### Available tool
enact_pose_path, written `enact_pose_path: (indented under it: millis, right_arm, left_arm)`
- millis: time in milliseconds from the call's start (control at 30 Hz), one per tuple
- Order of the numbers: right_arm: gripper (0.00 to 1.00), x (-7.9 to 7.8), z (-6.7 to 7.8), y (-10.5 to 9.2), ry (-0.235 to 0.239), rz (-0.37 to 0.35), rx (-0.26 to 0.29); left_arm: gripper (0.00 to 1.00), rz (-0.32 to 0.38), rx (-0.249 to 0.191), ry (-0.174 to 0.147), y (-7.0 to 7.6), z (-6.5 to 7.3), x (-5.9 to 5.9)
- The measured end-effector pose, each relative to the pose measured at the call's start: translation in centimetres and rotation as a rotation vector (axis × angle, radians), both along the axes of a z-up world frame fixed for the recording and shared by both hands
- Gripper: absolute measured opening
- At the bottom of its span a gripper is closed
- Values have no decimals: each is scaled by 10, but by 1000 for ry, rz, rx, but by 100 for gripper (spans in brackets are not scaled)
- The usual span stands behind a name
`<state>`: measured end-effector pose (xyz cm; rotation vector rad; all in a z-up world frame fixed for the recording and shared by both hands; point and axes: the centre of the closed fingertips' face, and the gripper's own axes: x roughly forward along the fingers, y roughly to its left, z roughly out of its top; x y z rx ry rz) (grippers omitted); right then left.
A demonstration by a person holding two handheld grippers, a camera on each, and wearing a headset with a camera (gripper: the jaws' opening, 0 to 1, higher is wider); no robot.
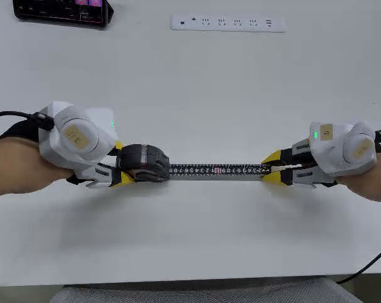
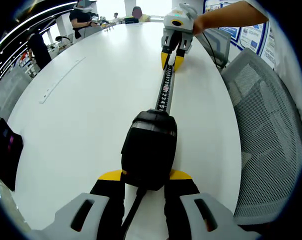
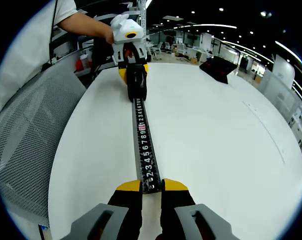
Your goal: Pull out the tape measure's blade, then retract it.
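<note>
Between the two grippers, the tape measure's blade [image 1: 216, 170] lies stretched flat along the white table [image 1: 190, 95], numbers up and straight from one set of jaws to the other. Its black case [image 1: 144, 163] is clamped in the left gripper [image 1: 122, 164], whose jaws are closed against its two sides; the blade leaves the case on the side away from that hand. The right gripper [image 1: 270, 168] is closed on the blade's free end, pinching the tip between its yellow-tipped jaws.

By my reading the pull-out is in hand, at or near its full reach. The retract would come next. That calls for the left gripper to hold the case steady while the right one walks the tip back toward it along the same line — guiding it, not letting it whip.

The case is the only container to speak of. Whatever blade remains inside it is hidden.

Well beyond both grippers lies a white power strip [image 1: 228, 24]. A dark device [image 1: 63, 11] lies far past the left one. A grey mesh chair [image 1: 197, 291] sits behind them at the near table edge.
</note>
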<state>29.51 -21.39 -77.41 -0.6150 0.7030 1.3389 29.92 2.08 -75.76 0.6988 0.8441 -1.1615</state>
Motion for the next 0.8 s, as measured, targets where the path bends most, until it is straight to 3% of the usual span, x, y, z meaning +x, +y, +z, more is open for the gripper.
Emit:
enact_pose_path:
  millis: [800]
  right_arm:
    - [9, 0, -1, -23, 9, 12, -55]
  left_arm:
    - [25, -6, 6, 2, 0, 0, 0]
